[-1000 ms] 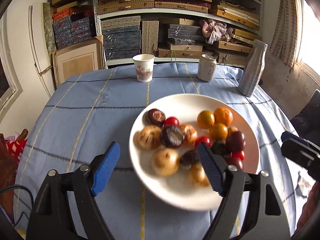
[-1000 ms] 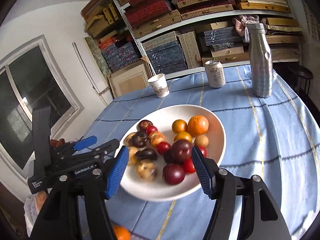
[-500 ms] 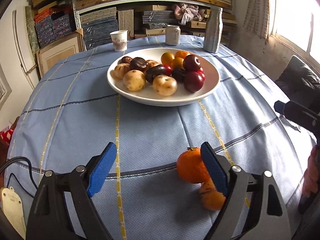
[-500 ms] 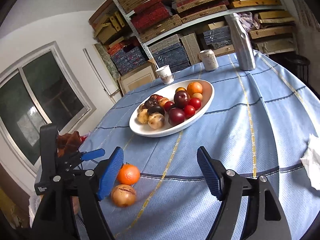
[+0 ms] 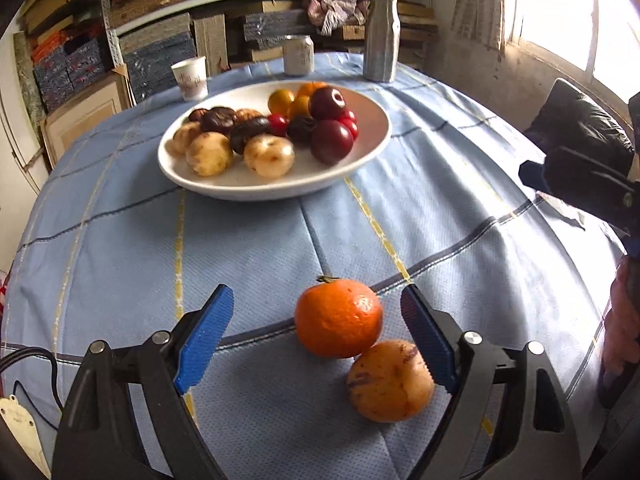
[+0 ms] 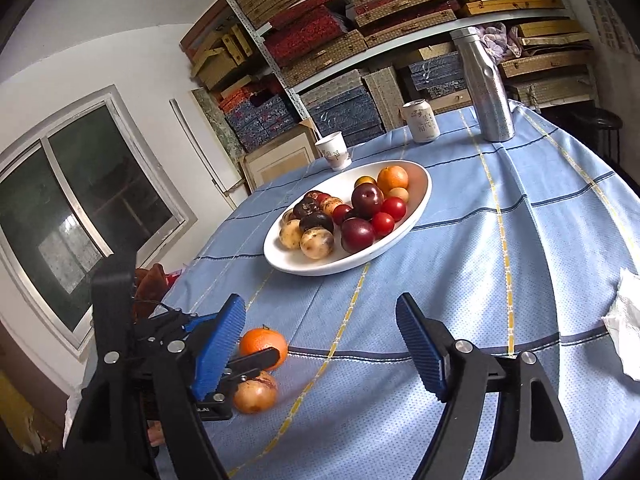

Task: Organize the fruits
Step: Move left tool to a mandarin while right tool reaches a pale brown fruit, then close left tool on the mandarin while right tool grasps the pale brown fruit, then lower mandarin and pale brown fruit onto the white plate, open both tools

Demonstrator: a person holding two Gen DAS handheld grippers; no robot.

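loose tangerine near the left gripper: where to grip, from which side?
Grip the tangerine across its round middle, coming down from above and the near side with the open left gripper. Its stem points up, so the flanks are bare. The speckled yellow fruit touches its near-right side, so keep the right finger clear of that contact.

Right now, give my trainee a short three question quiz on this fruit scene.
1. True or false: the left gripper is shut on the orange.
2. Which lies touching the orange on the cloth: A a tan fruit, B a can, C a cup?
3. Fill in: most fruit sits in the white ____.

Key: 1 false, it is open. 2 A. 3 plate.
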